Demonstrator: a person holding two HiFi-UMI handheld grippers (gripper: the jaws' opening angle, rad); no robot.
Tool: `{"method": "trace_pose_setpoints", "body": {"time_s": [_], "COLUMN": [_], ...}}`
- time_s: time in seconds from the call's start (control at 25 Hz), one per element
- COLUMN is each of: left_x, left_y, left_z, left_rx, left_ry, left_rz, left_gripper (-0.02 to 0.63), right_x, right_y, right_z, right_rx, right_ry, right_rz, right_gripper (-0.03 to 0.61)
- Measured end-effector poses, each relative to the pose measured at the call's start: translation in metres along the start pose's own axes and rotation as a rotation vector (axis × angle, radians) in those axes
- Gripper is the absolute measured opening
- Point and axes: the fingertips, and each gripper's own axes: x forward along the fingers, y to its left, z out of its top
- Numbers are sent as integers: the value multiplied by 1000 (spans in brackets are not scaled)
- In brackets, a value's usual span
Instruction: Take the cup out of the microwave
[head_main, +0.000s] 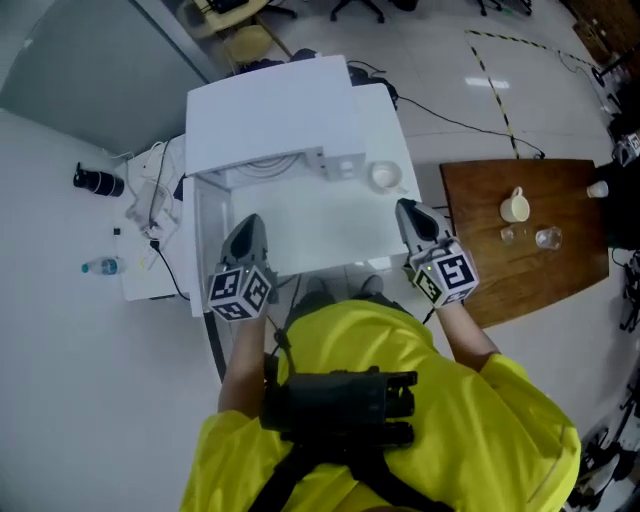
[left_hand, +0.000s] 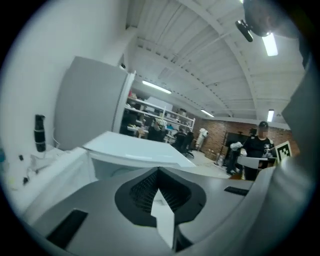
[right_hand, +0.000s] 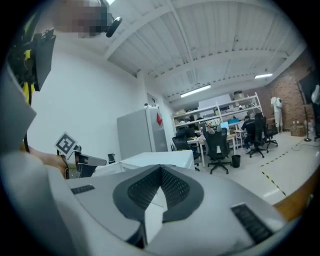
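White table (head_main: 320, 235) | left gripper (head_main: 247, 224) held near-level above it, jaws together, empty | right gripper (head_main: 405, 208) likewise

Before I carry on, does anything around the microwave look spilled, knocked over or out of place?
No spill or damage shows. The only untidy spot is a loose tangle of cables left of the microwave. The small bottle farther left may be lying down; this angle doesn't settle it.
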Motion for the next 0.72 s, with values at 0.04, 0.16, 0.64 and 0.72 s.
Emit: {"method": "trace_pose_setpoints", "body": {"time_s": [0.04, 0.16, 0.64, 0.72], "left_x": [-17, -64, -88, -84], "left_y": [15, 50, 86, 84], "left_z": [17, 49, 64, 59], "left_rx": [8, 50, 109, 113], "left_ry": [-64, -187, -100, -78], "left_rz": [61, 196, 185, 162], "left_gripper": [3, 3, 3, 3], "right_x": [7, 22, 49, 49], "right_y": [7, 26, 56, 57], "right_z": [11, 32, 38, 38], "right_rx": [-10, -41, -79, -77], "right_ry": [-16, -46, -40, -42], "right_rz": [11, 28, -21, -40], "right_gripper": [5, 4, 3, 5]}}
